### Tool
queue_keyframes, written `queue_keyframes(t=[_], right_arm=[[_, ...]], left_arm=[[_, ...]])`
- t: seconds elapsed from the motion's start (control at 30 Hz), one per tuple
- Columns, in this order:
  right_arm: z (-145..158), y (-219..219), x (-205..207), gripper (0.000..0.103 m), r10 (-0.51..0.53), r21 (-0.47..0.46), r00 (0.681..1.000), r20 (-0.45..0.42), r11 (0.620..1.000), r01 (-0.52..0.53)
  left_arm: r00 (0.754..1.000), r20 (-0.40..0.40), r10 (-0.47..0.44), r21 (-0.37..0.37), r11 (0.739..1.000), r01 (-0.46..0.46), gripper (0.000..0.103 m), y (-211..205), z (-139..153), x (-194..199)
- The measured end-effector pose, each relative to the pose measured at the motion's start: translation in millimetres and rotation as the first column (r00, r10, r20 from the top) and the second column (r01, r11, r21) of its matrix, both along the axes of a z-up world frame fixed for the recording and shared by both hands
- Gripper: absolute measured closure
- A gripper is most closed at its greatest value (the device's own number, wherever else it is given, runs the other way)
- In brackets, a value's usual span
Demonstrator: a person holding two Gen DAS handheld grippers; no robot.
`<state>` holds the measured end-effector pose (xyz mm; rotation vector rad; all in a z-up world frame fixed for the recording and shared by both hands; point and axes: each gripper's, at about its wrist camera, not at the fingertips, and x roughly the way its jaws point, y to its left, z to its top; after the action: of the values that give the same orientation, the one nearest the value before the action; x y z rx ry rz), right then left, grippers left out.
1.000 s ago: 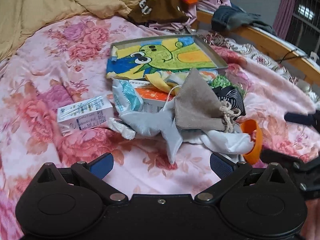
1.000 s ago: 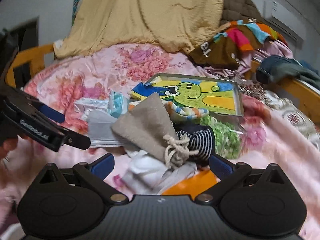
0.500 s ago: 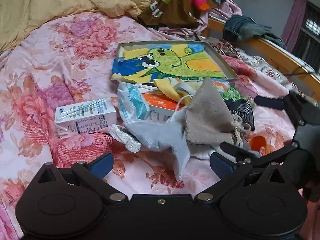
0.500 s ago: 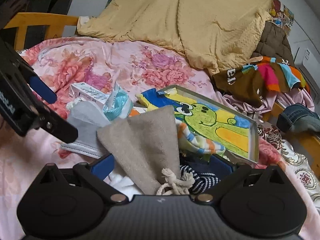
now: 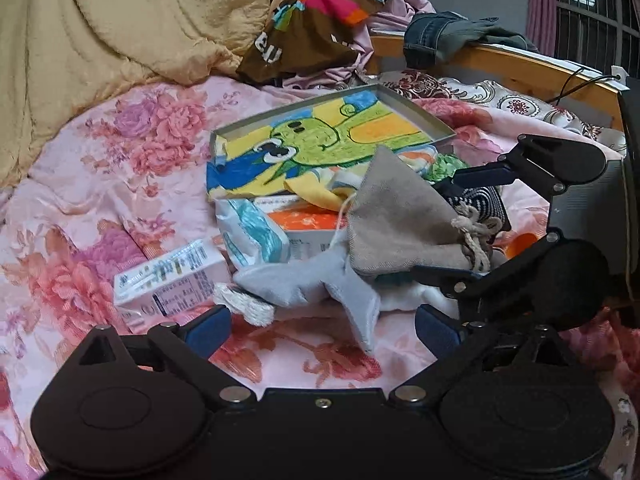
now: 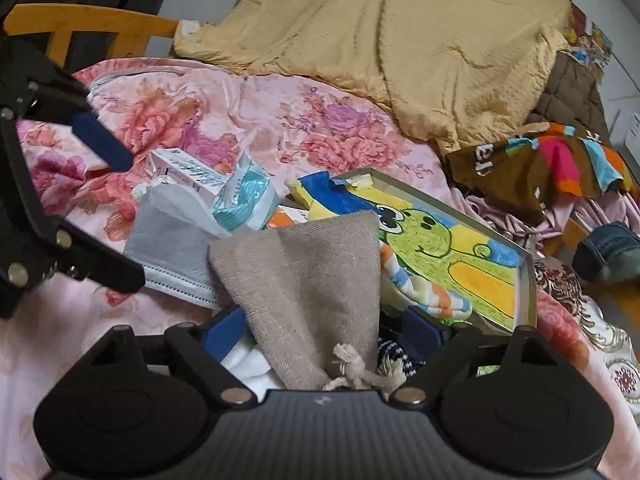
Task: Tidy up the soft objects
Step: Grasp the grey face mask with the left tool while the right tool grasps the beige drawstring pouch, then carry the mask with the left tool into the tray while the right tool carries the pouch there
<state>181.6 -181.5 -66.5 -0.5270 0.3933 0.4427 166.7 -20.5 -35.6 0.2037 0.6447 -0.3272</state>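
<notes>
A heap of soft things lies on the pink floral bedspread (image 5: 120, 168). On top is a beige drawstring pouch (image 5: 400, 224) (image 6: 312, 280), over a grey face mask (image 5: 312, 284) (image 6: 172, 244), a white cloth (image 5: 412, 296) and a dark striped sock (image 5: 476, 200). My right gripper (image 6: 324, 332) (image 5: 436, 224) straddles the pouch's tied end. Its jaws are closing, and the pads stand a little off the cloth on both sides. My left gripper (image 5: 322, 330) (image 6: 132, 222) stands open over the bedspread just in front of the mask, with nothing between its fingers.
A shallow grey tray (image 5: 424, 120) with a cartoon towel sits behind the heap. A milk carton (image 5: 172, 280), a tissue pack (image 5: 256, 232) and an orange box (image 5: 308, 220) lie at the left. A yellow quilt (image 5: 100, 40), clothes (image 5: 320, 20) and a wooden bed rail (image 5: 520, 64) are at the back.
My right gripper has come in from the right and rolled, so its fingers now flank the pouch, and its jaws have narrowed. The left gripper has rolled slightly and stayed in place.
</notes>
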Motion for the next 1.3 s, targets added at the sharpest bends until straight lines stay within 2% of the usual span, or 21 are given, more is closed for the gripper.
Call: queue_keyframes(t=[0.1, 0.2, 0.3, 0.5, 0.57, 0.63, 0.77, 0.83, 0.9, 1.0, 1.1, 1.17, 1.2, 1.23, 1.3], right_arm=[[0, -2, 7, 0.014, 0.023, 0.004, 0.999, -0.026, 1.0, -0.023], [0, -2, 13, 0.015, 0.039, 0.006, 0.999, -0.036, 0.999, -0.039], [-3, -2, 15, 0.023, 0.049, 0.0, 0.998, -0.048, 0.999, -0.049], [-3, -4, 15, 0.031, 0.042, 0.028, 0.997, -0.069, 0.999, -0.04], [-1, -6, 16, 0.034, 0.037, 0.049, 0.996, -0.081, 0.998, -0.033], [1, -7, 16, 0.038, 0.033, 0.07, 0.995, -0.093, 0.997, -0.026], [4, -13, 20, 0.045, 0.02, 0.118, 0.993, -0.116, 0.993, -0.007], [4, -15, 21, 0.046, 0.012, 0.125, 0.992, -0.124, 0.992, 0.004], [3, -15, 21, 0.046, 0.004, 0.124, 0.991, -0.132, 0.992, 0.013], [2, -13, 21, 0.044, -0.006, 0.116, 0.991, -0.133, 0.993, 0.021], [2, -11, 19, 0.045, -0.021, 0.129, 0.991, -0.129, 0.991, 0.038], [2, -12, 18, 0.051, -0.024, 0.145, 0.991, -0.128, 0.988, 0.043], [3, -12, 17, 0.059, -0.029, 0.153, 0.992, -0.125, 0.987, 0.048], [4, -14, 17, 0.064, -0.038, 0.164, 0.992, -0.12, 0.985, 0.057], [6, -17, 18, 0.07, -0.046, 0.191, 0.991, -0.125, 0.979, 0.07]], left_arm=[[0.999, 0.045, -0.031, 0.042, 0.999, 0.029, 0.005, -4, 0, -2], [0.991, 0.092, -0.096, 0.129, 0.988, 0.084, 0.006, -14, -3, -1], [0.979, 0.114, -0.167, 0.202, 0.969, 0.142, 0.006, -23, -7, 3], [0.97, 0.095, -0.224, 0.221, 0.955, 0.199, 0.007, -26, -12, 9], [0.971, 0.084, -0.224, 0.211, 0.956, 0.202, 0.012, -25, -12, 11], [0.973, 0.067, -0.219, 0.193, 0.96, 0.202, 0.022, -22, -12, 12], [0.98, 0.041, -0.194, 0.155, 0.97, 0.185, 0.033, -18, -12, 16], [0.982, 0.03, -0.186, 0.133, 0.974, 0.181, 0.046, -16, -10, 17], [0.984, 0.019, -0.178, 0.112, 0.978, 0.175, 0.054, -14, -10, 18], [0.987, -0.011, -0.161, 0.088, 0.983, 0.161, 0.055, -12, -12, 22], [0.988, -0.023, -0.151, 0.107, 0.982, 0.153, 0.055, -13, -15, 24], [0.988, -0.025, -0.152, 0.127, 0.98, 0.154, 0.056, -15, -16, 23], [0.988, -0.027, -0.153, 0.132, 0.979, 0.155, 0.061, -16, -17, 23], [0.988, -0.031, -0.153, 0.133, 0.979, 0.156, 0.071, -16, -17, 22], [0.988, -0.042, -0.147, 0.111, 0.982, 0.151, 0.081, -14, -16, 22]])
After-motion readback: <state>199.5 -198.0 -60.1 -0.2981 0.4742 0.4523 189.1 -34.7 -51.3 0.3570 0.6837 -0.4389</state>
